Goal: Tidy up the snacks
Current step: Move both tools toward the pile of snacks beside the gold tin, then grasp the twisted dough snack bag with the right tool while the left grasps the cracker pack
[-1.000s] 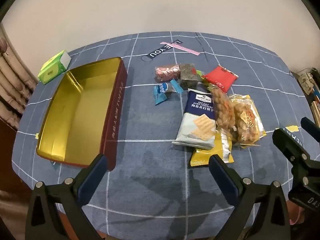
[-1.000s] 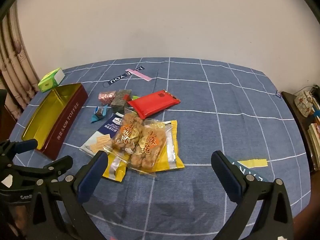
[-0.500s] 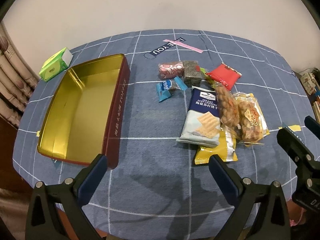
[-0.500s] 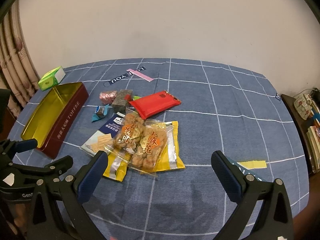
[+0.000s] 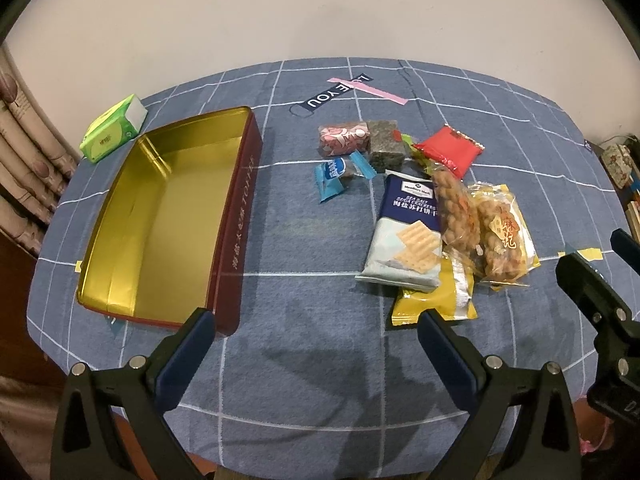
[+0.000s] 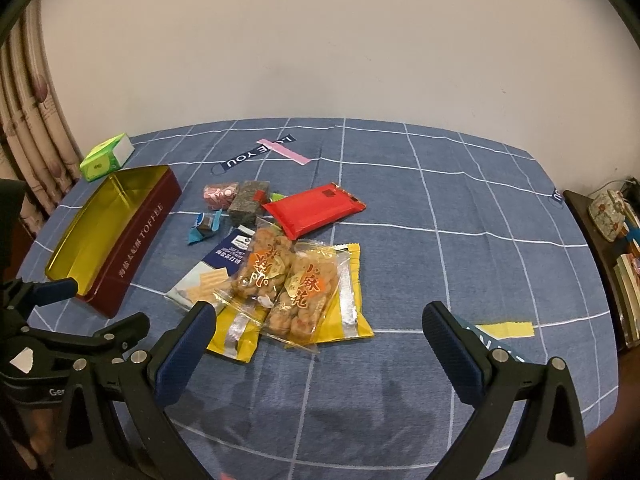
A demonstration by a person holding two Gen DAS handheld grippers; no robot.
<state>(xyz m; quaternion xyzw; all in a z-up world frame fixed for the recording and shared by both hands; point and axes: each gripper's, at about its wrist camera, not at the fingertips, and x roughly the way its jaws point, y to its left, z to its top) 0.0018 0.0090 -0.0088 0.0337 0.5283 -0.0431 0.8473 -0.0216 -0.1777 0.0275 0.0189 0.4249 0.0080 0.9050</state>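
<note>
Snacks [image 5: 436,216] heaped in crinkly wrappers; both hand-held grippers [image 5: 312,334] [image 6: 318,322] spread, empty.

Setting: a home room. Indicators: patterned curtains [image 6: 28,136] at the left, a blue checked cloth covering the counter [image 6: 460,232], and a side shelf [image 6: 616,248] holding books.

The left gripper [image 5: 314,344] and right gripper [image 6: 320,334] share one build: black triangular plastic arms, silver screws [image 5: 491,361] at the joints, dark blue ribbed pads [image 6: 452,350], white lettering on the body.
</note>
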